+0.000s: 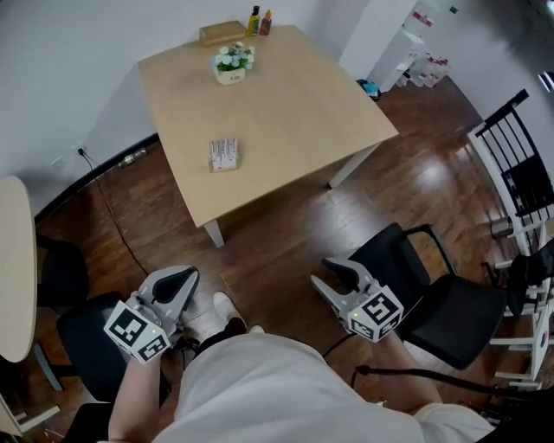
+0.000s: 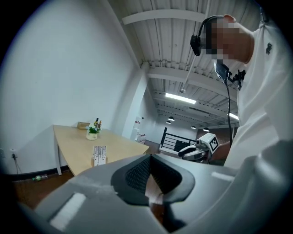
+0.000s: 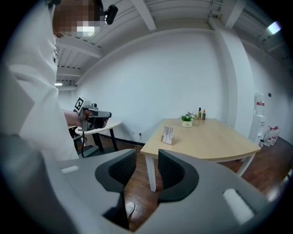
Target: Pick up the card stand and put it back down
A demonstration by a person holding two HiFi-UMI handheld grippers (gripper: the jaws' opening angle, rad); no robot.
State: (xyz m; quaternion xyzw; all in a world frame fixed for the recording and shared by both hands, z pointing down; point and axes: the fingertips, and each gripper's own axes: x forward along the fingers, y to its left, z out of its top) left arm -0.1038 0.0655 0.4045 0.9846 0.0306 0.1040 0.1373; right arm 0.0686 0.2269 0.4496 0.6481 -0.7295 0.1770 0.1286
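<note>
The card stand point(image 1: 223, 154) stands upright on the light wooden table point(image 1: 303, 112), near the table's front edge and well apart from both grippers. Further back on the table sit a small flower pot point(image 1: 232, 65), a brown box point(image 1: 222, 33) and two bottles point(image 1: 260, 21) by the far edge. The person stands on the dark wood floor point(image 1: 286, 234) in front of the table, holding both tools low and close to the body. The left gripper point(image 1: 186, 275) is clenched, its pads meeting with nothing between them. The right gripper point(image 1: 338, 266) is released, its jaws apart and empty. A black chair point(image 1: 433, 294) stands beside the right gripper
</note>
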